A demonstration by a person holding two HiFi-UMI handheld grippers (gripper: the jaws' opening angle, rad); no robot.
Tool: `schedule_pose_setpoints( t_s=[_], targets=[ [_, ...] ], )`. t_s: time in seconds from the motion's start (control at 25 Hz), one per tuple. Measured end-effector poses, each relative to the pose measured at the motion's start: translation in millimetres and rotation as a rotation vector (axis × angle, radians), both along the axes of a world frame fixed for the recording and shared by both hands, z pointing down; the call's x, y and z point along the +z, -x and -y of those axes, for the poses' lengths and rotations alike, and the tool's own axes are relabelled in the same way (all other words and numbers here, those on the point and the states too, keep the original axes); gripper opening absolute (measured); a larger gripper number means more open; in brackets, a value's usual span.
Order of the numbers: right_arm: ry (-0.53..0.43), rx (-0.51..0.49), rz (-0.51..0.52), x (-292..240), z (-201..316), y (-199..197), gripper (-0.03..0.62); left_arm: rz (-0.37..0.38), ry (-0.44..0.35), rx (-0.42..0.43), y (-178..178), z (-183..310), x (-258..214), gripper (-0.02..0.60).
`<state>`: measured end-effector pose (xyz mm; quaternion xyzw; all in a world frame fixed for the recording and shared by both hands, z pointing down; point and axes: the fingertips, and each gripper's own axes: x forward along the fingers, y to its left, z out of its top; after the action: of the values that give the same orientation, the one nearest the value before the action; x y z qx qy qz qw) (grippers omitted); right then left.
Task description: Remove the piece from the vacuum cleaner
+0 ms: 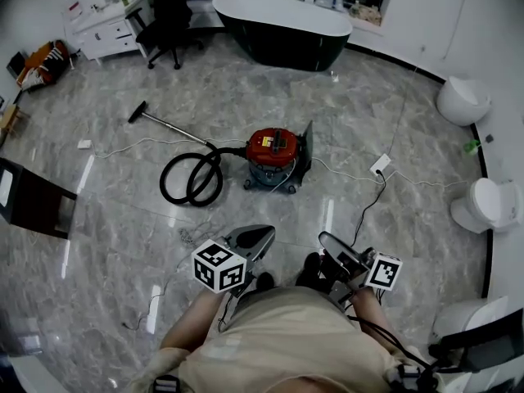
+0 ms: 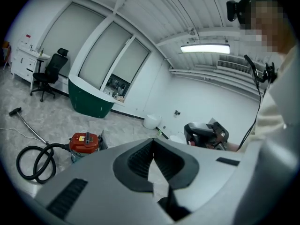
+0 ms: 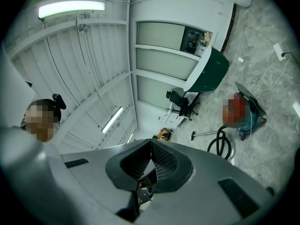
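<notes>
The red vacuum cleaner (image 1: 274,155) stands on the marble floor, with a dark flat piece upright at its right side. Its black hose (image 1: 191,179) lies coiled to the left and runs to a metal wand with a floor head (image 1: 160,124). My left gripper (image 1: 259,235) and right gripper (image 1: 328,242) are held close to the person's body, well short of the vacuum, both shut and holding nothing. In the left gripper view the shut left gripper (image 2: 153,142) points past the vacuum (image 2: 85,143). The right gripper view is tilted; the right gripper (image 3: 151,144) is shut and the vacuum (image 3: 242,112) lies far off.
A dark bathtub (image 1: 282,24), an office chair (image 1: 169,11) and a white desk (image 1: 105,28) stand at the back. Two toilets (image 1: 463,99) (image 1: 488,205) line the right wall. A power strip (image 1: 380,164) with its cable lies right of the vacuum. A dark panel (image 1: 33,200) is at left.
</notes>
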<state>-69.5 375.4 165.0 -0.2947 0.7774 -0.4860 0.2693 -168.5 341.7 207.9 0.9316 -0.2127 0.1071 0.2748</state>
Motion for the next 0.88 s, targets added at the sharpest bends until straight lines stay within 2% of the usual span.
schedule_pose_setpoints(
  t_s=[0.2,0.48,0.68,0.88],
  targets=[
    [0.001,0.005,0.042,2,22,-55,0.000,0.024,-0.014,0.003,-53,17,-4,0.003],
    [0.014,-0.019,0.030,15,42,-128,0.000,0.050,-0.042,0.009,-134,36,-11,0.003],
    [0.043,-0.057,0.055,29,55,-161,0.000,0.119,-0.027,-0.025,-163,41,-2,0.003],
    [0.043,-0.090,0.017,42,71,-191,0.000,0.159,-0.035,-0.064,-188,53,2,0.003]
  ],
)
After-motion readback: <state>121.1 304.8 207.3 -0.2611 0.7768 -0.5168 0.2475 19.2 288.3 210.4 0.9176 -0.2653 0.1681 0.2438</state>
